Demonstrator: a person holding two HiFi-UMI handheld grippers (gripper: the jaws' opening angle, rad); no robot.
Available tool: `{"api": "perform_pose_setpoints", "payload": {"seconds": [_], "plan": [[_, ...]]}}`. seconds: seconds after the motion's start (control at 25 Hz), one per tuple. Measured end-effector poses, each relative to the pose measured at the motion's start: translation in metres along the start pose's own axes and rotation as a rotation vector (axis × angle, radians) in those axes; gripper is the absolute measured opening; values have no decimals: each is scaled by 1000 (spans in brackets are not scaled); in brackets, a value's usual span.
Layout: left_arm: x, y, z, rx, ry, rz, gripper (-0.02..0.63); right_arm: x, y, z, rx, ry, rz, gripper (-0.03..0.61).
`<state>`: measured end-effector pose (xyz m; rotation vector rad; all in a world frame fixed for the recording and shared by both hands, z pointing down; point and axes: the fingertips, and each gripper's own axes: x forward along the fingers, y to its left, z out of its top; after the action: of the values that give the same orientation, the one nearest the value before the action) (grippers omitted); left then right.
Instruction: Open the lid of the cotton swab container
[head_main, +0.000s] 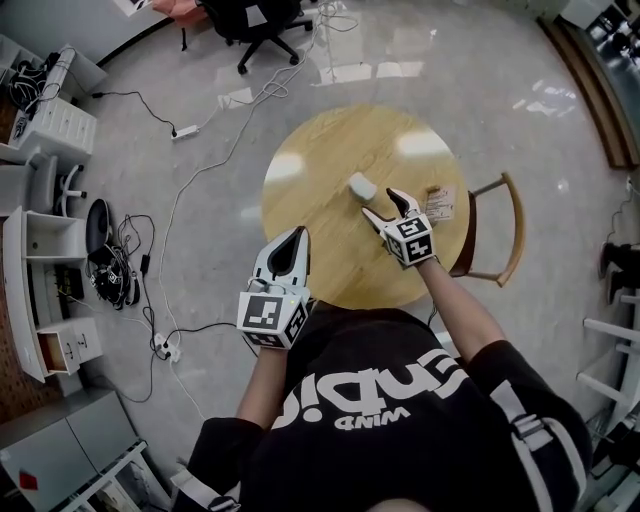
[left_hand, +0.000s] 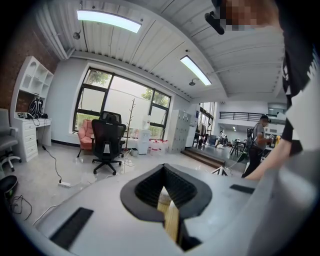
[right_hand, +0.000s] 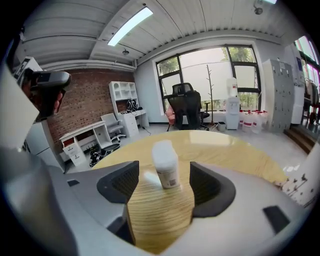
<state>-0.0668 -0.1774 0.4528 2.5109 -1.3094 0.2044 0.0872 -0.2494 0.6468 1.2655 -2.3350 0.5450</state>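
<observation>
Wooden and round, the worktop (head_main: 320, 165) carries the task's thing. At its near edge hovers the left gripper (head_main: 297, 240), jaws pressed together on nothing. The cotton swab container (head_main: 361, 185) (white, labelled low down) stands upright mid-worktop, just ahead of the right gripper (head_main: 388, 207), whose jaws stand apart, clear of it.

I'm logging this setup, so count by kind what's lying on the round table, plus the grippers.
Cotton swab container: 1
Flat printed packet: 1
Grippers: 2 (left gripper shut, right gripper open)
Total: 4
</observation>
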Motion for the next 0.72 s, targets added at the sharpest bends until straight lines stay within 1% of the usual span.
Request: {"api": "perform_pose_setpoints", "payload": {"seconds": [0.24, 0.56, 0.72], "plan": [[-3, 9, -4, -7, 19, 16, 8, 30, -5, -18, 7, 63, -23, 293], [-3, 19, -4, -3, 29, 23, 8, 59, 0, -15, -21, 86, -28, 293], [-5, 22, -3, -5, 33, 27, 8, 68, 1, -19, -29, 115, -46, 293]]}}
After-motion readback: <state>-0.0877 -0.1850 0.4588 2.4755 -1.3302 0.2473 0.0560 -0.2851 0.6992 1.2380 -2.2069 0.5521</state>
